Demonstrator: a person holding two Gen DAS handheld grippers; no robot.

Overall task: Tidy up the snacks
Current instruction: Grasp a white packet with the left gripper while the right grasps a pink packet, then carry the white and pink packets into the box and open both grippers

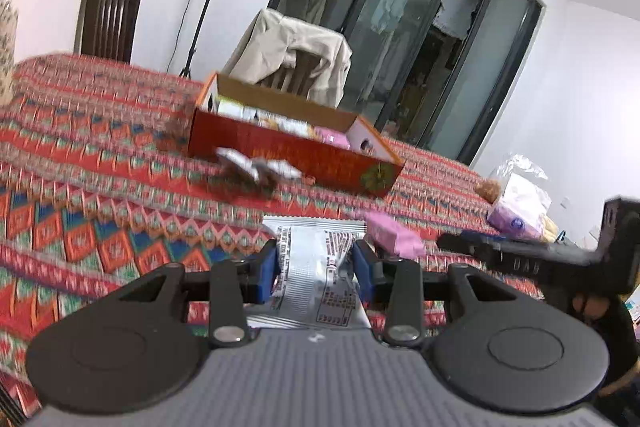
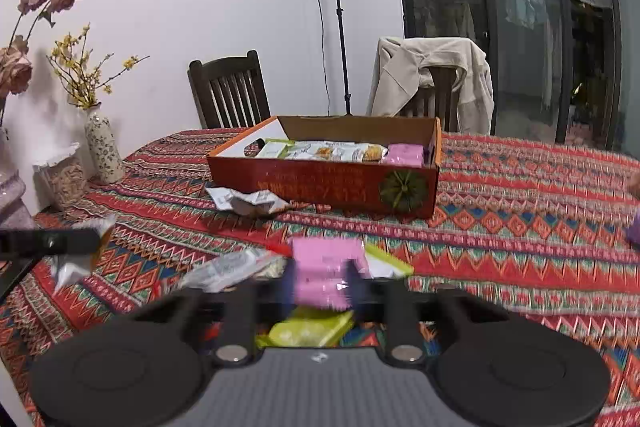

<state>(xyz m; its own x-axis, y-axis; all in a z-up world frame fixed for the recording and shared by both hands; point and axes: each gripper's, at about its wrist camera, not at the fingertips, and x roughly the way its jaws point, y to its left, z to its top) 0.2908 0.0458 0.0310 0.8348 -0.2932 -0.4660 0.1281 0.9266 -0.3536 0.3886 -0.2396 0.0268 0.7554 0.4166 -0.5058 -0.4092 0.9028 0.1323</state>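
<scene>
Left claw (image 1: 316,267) clamped on silver snack packet (image 1: 316,275). Right claw (image 2: 324,281) clamped on pink packet (image 2: 324,267), blurred. Red snack box (image 2: 332,183) sits on the counter (image 2: 520,227) at 12 o'clock, holding packets.

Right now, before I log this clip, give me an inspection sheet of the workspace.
Surface: patterned tablecloth.
Job's things: red box partly filled with snacks; loose packets in front of it.
Clutter: vases at the table's edge.
Grippers: left hand-held gripper shut on silver packet; right hand-held gripper shut on pink packet.
Cables: one along the light stand.
Surroundings: chairs, jacket, glass doors.
</scene>
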